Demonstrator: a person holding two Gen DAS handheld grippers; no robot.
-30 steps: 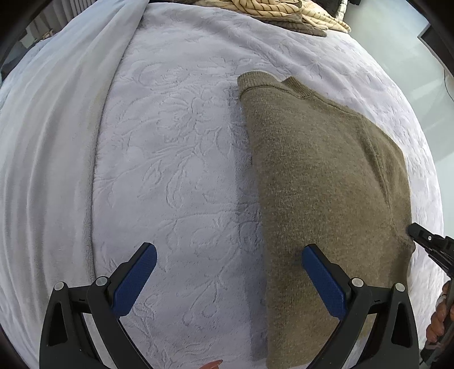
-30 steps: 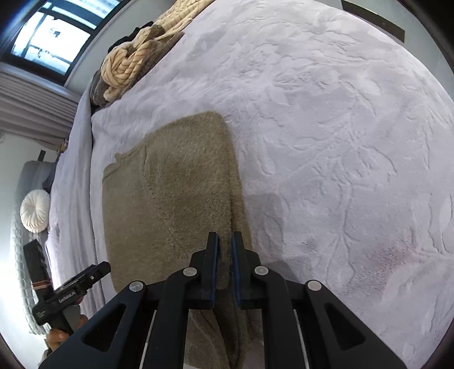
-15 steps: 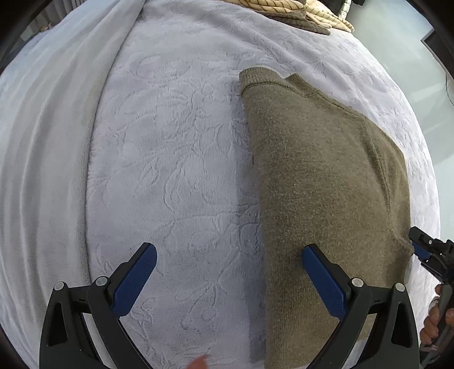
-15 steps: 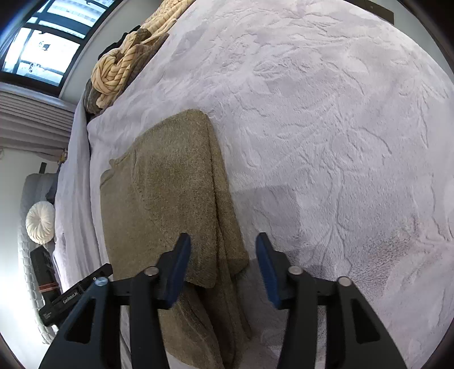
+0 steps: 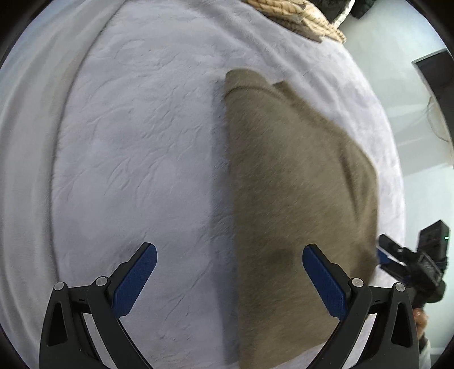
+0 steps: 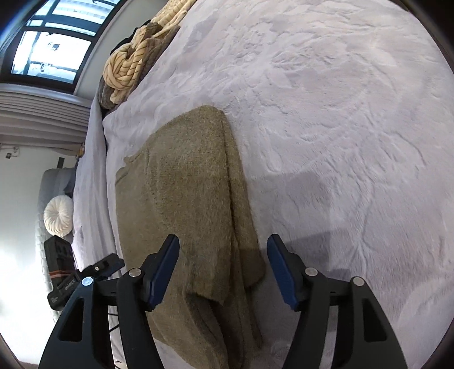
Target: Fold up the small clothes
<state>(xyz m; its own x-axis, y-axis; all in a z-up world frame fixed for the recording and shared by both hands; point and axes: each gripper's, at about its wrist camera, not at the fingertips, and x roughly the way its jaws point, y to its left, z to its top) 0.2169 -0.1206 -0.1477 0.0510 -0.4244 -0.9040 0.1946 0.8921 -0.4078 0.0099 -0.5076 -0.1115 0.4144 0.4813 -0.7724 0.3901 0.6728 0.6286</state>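
An olive-brown knit garment [image 5: 295, 193] lies folded lengthwise on the pale embossed bed cover [image 5: 136, 159]. My left gripper [image 5: 229, 272] is open and empty, above the garment's left edge near its near end. In the right wrist view the garment [image 6: 187, 181] lies flat with stacked layers along its right side. My right gripper [image 6: 222, 269] is open and empty, its jaws either side of the garment's near right corner. The right gripper also shows at the right edge of the left wrist view [image 5: 408, 264].
A pile of cream striped and brown clothes [image 6: 133, 59] sits at the far end of the bed, also seen in the left wrist view [image 5: 300, 17]. A window [image 6: 48, 42] and a round white cushion [image 6: 58, 215] are to the left, beyond the bed edge.
My right gripper was shut on the garment's near corner, then opened and let it go; the fabric now lies on the bed. My left gripper stayed open and drew back slightly.
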